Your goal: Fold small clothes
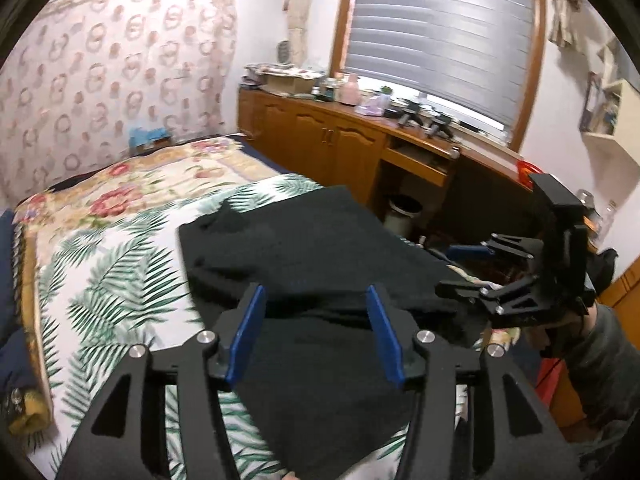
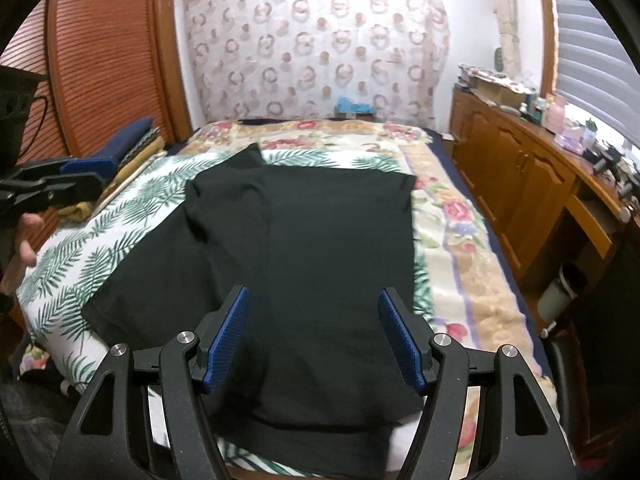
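A black garment [image 1: 304, 240] [image 2: 320, 240] lies spread on the bed, partly folded, with one layer lying over the other and a sleeve pointing to the far left. My left gripper [image 1: 316, 290] hovers open over its near part, and no cloth sits between the blue pads [image 1: 250, 328]. The right gripper [image 2: 313, 292] is also open above the garment's near edge and grips nothing. It shows in the left wrist view as well [image 1: 452, 270], off the garment's right side. The left gripper [image 2: 100, 178] appears at the left edge of the right wrist view, held by a hand [image 2: 28, 240].
The bed has a leaf-print sheet [image 1: 112, 272] [image 2: 80, 256] over a floral blanket [image 2: 452, 208]. Wooden cabinets [image 2: 516, 168] with a cluttered top run along the right under a window blind. A waste bin [image 2: 560, 284] stands beside the bed. Folded bedding [image 2: 132, 140] lies at the far left.
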`<state>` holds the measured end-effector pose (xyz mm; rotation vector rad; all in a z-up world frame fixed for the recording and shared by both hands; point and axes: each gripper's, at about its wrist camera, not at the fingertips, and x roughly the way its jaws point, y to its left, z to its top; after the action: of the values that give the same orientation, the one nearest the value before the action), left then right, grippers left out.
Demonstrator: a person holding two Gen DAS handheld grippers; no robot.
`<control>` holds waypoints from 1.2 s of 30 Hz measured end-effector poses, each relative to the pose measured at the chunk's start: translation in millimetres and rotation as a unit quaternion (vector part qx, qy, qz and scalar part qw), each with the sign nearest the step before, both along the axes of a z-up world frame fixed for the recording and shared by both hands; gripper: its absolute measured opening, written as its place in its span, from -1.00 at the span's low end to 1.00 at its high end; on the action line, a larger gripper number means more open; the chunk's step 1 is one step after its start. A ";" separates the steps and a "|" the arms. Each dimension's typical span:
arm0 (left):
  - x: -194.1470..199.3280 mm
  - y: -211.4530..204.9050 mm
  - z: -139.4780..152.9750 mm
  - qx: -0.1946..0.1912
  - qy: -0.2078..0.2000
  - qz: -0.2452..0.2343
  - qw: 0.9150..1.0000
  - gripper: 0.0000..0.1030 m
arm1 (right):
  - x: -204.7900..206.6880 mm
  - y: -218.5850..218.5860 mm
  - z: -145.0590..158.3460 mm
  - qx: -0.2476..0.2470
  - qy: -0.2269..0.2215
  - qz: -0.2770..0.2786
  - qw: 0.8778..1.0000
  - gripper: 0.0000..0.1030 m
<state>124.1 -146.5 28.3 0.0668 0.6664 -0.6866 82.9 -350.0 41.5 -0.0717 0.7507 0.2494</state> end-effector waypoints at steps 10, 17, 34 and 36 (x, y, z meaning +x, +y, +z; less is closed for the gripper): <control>0.5 38.5 -21.8 0.006 0.001 0.056 0.998 0.01 | 15.4 46.3 -35.6 -0.016 0.050 0.061 0.997 0.20; 2.1 48.1 -31.4 0.014 0.002 0.071 0.997 0.01 | 20.9 54.2 -49.4 -0.043 0.063 0.071 0.995 -0.30; 1.5 52.1 -31.2 0.012 -0.002 0.080 0.997 0.01 | 0.4 31.9 20.4 -0.033 -0.029 0.049 0.998 -0.83; 1.3 52.2 -31.4 0.011 -0.001 0.080 0.997 0.01 | 7.1 23.1 6.2 -0.041 0.004 0.034 0.999 -0.79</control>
<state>125.4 -94.3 -3.2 0.0348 0.6695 -0.5240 90.0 -326.9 47.7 -0.1745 0.7673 0.2842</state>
